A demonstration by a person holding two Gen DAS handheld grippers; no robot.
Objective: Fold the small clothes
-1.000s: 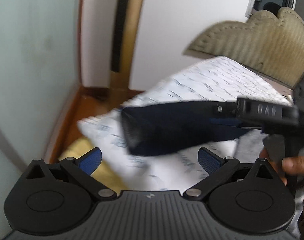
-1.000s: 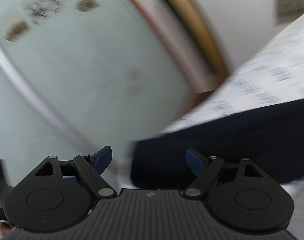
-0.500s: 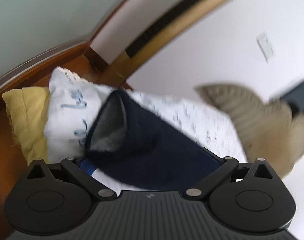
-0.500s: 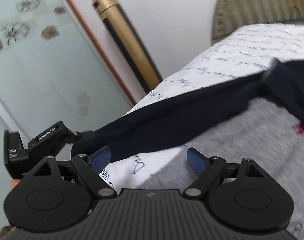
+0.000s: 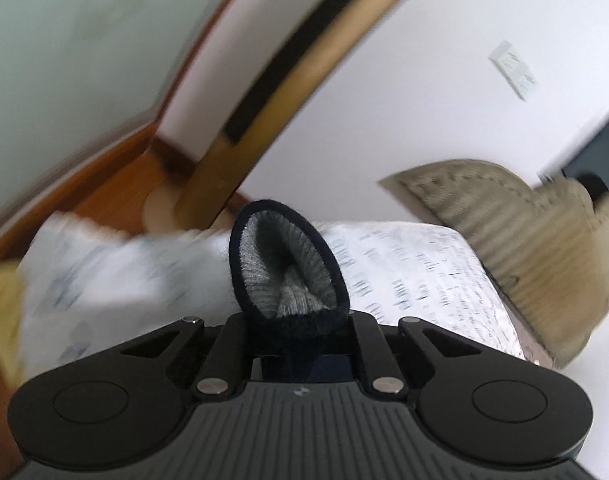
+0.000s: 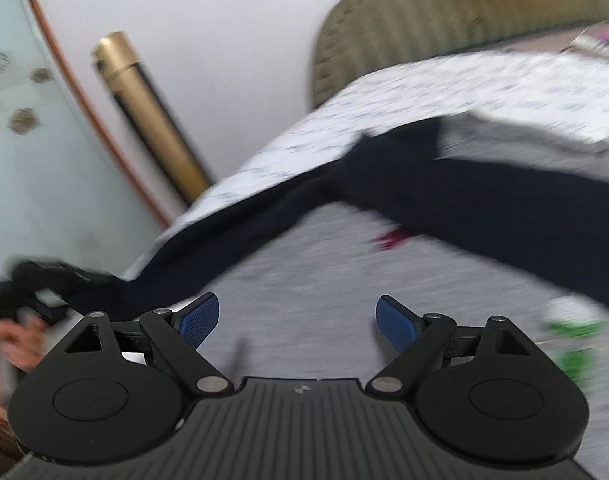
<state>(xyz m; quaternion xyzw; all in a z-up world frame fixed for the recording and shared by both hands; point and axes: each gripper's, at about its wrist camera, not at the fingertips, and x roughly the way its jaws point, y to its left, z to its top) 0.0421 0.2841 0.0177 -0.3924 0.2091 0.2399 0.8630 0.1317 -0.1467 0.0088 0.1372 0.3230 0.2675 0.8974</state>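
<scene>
Now my left hand-held gripper is clamped on the cuff of the dark sleeve, which a second ago only lay between its wide-apart fingers; the cuff's grey lining gapes toward the camera. With the grip made, I judge the sleeve ready to be drawn across for a fold. My right hand-held gripper hangs wide apart and holds nothing above the grey sweater, which lies spread on the bed. Counting: one sweater, two dark sleeves visible, two grippers, one bed.
</scene>
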